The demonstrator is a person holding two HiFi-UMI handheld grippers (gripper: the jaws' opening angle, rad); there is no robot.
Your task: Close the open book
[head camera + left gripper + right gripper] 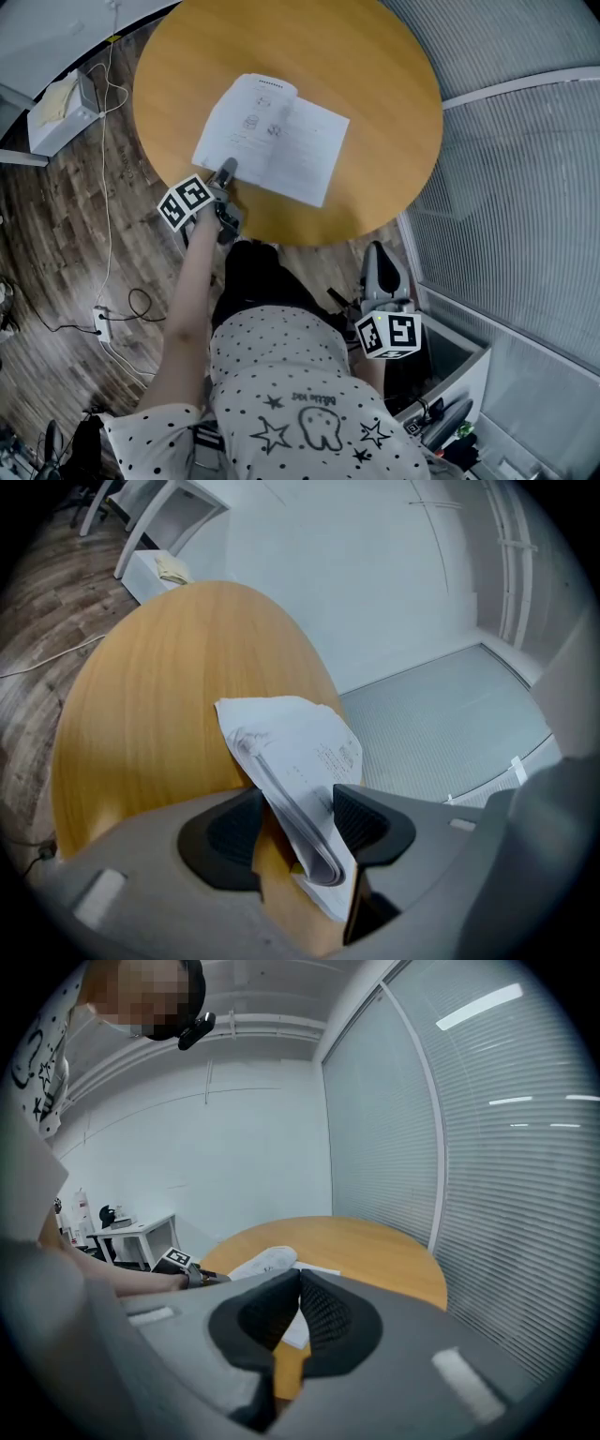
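Pages of the book [302,752] stand curled up between the two jaws of the left tool [226,172]. These jaws are apart. Bare wood shows between the left jaw and the paper, while the right jaw sits just beside the raised sheaf; whether it touches cannot be made out. In the head view the book lies open on the round table [380,80], nearer the table's left half, one corner reaching toward the near edge. Its printed pages face up, with small drawings on the left page. The left tool comes in over the table's near edge and meets the book at its near left corner, and the person's bare forearm runs back from it.

The right tool [380,259] is held off the table, low beside the person's body past the near right edge. Its jaws are together with nothing between them; in its own view they point toward the table and the book, well apart from both.
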